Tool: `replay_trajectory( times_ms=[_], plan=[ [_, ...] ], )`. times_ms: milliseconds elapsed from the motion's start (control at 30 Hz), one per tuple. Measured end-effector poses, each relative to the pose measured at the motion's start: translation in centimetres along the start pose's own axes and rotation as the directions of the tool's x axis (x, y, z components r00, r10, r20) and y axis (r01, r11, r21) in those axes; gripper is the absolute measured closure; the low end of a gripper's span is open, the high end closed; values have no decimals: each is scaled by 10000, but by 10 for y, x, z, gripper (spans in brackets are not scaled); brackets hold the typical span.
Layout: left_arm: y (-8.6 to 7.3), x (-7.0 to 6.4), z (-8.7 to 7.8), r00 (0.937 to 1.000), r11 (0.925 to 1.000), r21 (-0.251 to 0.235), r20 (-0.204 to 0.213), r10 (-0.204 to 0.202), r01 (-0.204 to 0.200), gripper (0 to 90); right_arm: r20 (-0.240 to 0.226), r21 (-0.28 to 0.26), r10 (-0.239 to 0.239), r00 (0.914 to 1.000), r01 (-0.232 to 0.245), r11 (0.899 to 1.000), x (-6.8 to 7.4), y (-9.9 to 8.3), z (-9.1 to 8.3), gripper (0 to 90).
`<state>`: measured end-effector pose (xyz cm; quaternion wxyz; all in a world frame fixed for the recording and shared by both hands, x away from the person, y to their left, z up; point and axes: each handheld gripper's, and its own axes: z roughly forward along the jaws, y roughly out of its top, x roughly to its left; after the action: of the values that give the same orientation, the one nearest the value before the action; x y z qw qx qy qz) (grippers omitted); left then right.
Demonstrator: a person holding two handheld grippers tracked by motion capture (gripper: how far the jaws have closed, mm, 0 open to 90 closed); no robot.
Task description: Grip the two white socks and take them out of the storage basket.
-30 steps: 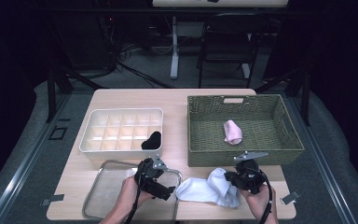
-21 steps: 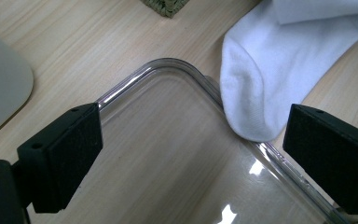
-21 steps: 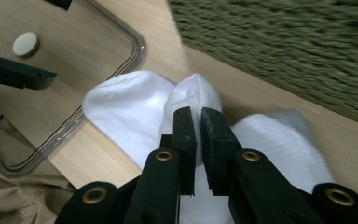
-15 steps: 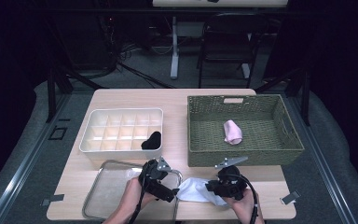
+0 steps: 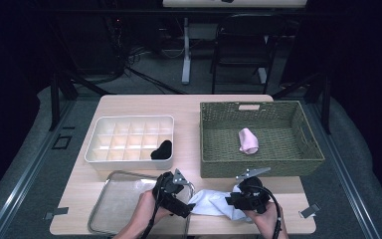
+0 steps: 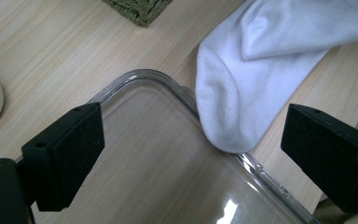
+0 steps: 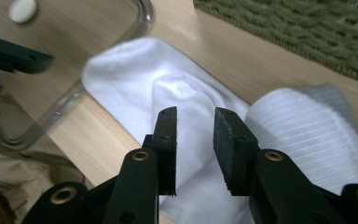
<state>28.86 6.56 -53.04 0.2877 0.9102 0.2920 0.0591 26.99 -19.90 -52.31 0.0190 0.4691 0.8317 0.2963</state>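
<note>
The work surface was a light wooden table standing on grey floor in a dark room, with a chair and a white table leg behind it. A white sock lay flat near the table's front edge, its toe overlapping the corner of a clear tray.

The left gripper hovered above that tray corner, jaws spread wide and empty; in the left gripper view the white sock's toe lay between them on the clear tray's rim. The right gripper sat over the sock's other end. In the right gripper view its jaws stood a narrow gap apart above the white sock, gripping nothing visible.

A green woven basket at right held a rolled pink sock. A white divided organiser at left held a black sock in one front compartment.
</note>
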Motion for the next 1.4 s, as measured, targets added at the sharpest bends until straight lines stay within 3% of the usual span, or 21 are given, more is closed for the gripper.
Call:
replay_trajectory(
  times_ms=[67, 133, 233, 267, 367, 400, 533, 700, 800, 1033, 1133, 1267, 1367, 1400],
  plan=[
    [0, 0, 1, 10000, 10000, 7, 75, -16, 16, 63, 356, 134, 201, 9992, -206, 9997, -2, -1, 5, 691],
    [-1, 0, 3, 9999, 9999, 100, 108, -22, 21, 64, 298, 271, 392, 9988, -400, 9988, -6, -1, 10, 678],
    [-2, 1, 3, 10000, 9999, 160, 91, 15, -16, 65, 512, 615, 223, 9984, -254, 9978, -4, 0, 20, 670],
    [-1, 0, 3, 10000, 9999, 127, 54, -14, 13, 65, 698, 760, 134, 9975, -187, 9969, -3, 0, 23, 687],
    [0, 1, 1, 10000, 10000, 55, 11, -31, 31, 66, 624, 835, 52, 9980, -104, 9965, 1, 1, 28, 775],
    [0, 1, 1, 10000, 10000, 42, -36, -44, 44, 67, 343, 983, -12, 9994, -22, 9952, 2, 2, 26, 795],
    [-1, 4, 3, 9999, 9999, 118, 64, -103, 103, 69, -209, 727, 78, 9998, -62, 9973, 7, 2, 19, 825],
    [-2, 5, 1, 10000, 9998, 174, -4, -31, 31, 69, -696, 574, -177, 9974, 217, 9981, 18, 3, 18, 820],
    [-2, 8, -4, 9995, 9997, -24, -198, -246, 246, 70, -882, 664, -387, 9954, 446, 9968, 24, 3, 19, 809],
    [-4, 11, -6, 9991, 9991, -120, -130, -416, 414, 70, -1600, 822, -701, 9846, 840, 9931, 39, 2, 21, 757],
    [-3, 10, -7, 9993, 9993, -160, -143, -352, 349, 71, -1956, 552, -813, 9773, 938, 9941, 43, 2, 16, 727],
    [0, 2, -7, 9998, 9994, -269, -59, -214, 213, 83, -1708, 180, -709, 9828, 750, 9970, 34, 1, 4, 694],
    [3, -7, -4, 10000, 9993, -360, 47, -65, 66, 113, -1166, -72, -293, 9927, 287, 9996, 19, -2, -7, 676],
    [3, -9, -3, 9999, 9994, -355, 118, -13, 18, 124, -724, -276, -112, 9973, 92, 9996, 11, -3, -14, 676]
  ],
)
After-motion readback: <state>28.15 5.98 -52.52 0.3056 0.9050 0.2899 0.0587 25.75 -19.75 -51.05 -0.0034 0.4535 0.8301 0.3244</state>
